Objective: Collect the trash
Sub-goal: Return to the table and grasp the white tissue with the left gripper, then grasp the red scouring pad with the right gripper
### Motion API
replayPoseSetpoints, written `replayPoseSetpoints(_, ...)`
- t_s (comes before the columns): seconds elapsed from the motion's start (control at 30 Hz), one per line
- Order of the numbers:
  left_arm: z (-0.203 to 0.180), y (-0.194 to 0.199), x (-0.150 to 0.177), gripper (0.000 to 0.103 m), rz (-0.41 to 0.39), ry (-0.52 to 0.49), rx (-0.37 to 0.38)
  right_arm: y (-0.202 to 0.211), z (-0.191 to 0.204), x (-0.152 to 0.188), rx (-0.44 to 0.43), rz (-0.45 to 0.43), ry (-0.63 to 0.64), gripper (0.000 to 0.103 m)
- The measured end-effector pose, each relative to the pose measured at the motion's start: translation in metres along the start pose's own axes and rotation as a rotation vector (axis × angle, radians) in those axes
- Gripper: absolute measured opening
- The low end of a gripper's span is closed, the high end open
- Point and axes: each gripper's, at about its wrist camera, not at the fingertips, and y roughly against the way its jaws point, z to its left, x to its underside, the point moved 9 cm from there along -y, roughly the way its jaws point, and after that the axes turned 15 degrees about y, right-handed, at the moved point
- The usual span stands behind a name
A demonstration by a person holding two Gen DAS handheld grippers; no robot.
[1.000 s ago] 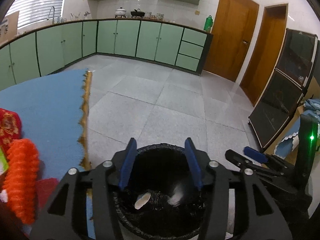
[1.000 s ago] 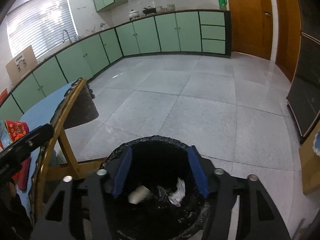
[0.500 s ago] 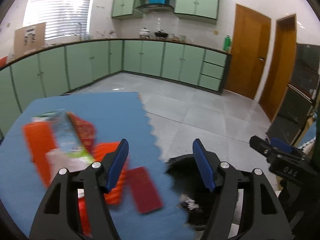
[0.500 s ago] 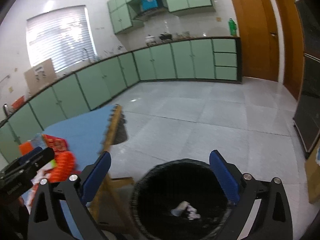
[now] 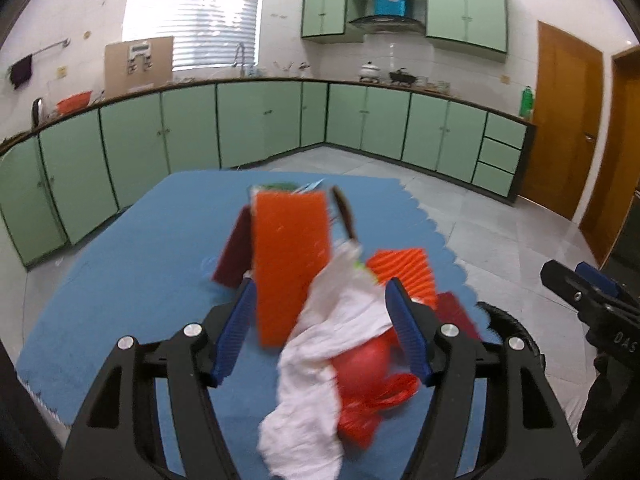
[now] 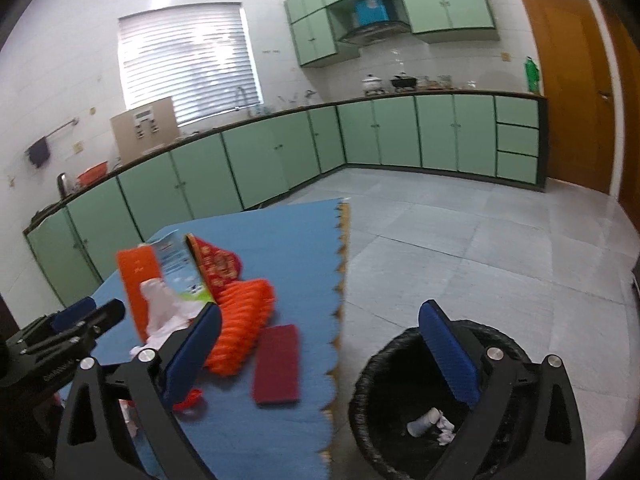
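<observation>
My left gripper [image 5: 322,326] is open and empty, above a crumpled white tissue [image 5: 320,376] on the blue table mat [image 5: 140,264]. Under the tissue lies a red plastic bag [image 5: 368,376]. An upright orange box [image 5: 290,256], an orange ribbed pack [image 5: 404,272] and dark red flat pads [image 5: 234,250] lie around it. My right gripper [image 6: 320,354] is open and empty, over the table edge beside a black-lined trash bin [image 6: 400,404] holding a small cup and crumpled paper [image 6: 432,426]. The left gripper also shows in the right wrist view [image 6: 86,312].
The bin stands on the grey tile floor right of the table. A dark red pad [image 6: 278,362] lies near the mat's scalloped edge [image 6: 340,280]. A red patterned packet [image 6: 218,264] and a leaflet [image 6: 176,260] lean behind. Green cabinets [image 5: 260,120] line the walls.
Both grippers have swung away from over the bin toward the table. The left one now faces the pile of items with the tissue between its fingers. Both jaws have opened wider.
</observation>
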Motion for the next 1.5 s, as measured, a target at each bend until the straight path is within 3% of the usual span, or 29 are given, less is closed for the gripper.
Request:
replayPoseSetpoints(0.4,0.036,-0.022,0.031,0.063,0.097,0.056,-0.02,-0.013,0.026,0.014,-0.019,0.023,0.05,0.093)
replayPoseSetpoints(0.47,0.038,-0.027,0.035,0.059,0.114,0.058,-0.018,-0.015,0.026,0.013,-0.021,0.026,0.05,0.093)
replayPoseSetpoints(0.67,0.039,-0.038,0.048,0.04,0.175,0.085,0.007,-0.016,0.025,0.015,-0.023,0.033,0.056,0.093)
replayPoseSetpoints(0.73,0.04,-0.04,0.051,0.02,0.193,0.096,0.024,-0.016,0.025,0.016,-0.026,0.035,0.055,0.092)
replayPoseSetpoints(0.83,0.041,-0.043,0.053,0.007,0.207,0.112,0.036,-0.017,0.027,0.015,-0.028,0.037,0.056,0.092)
replayPoseSetpoints(1.23,0.045,-0.015,0.028,0.004,0.1,0.132,0.02,-0.02,0.029,0.019,-0.035,0.044,0.065,0.089)
replayPoseSetpoints(1.5,0.038,-0.021,0.033,0.004,0.106,0.108,-0.001,-0.046,0.036,0.044,-0.025,0.115,0.092,0.079)
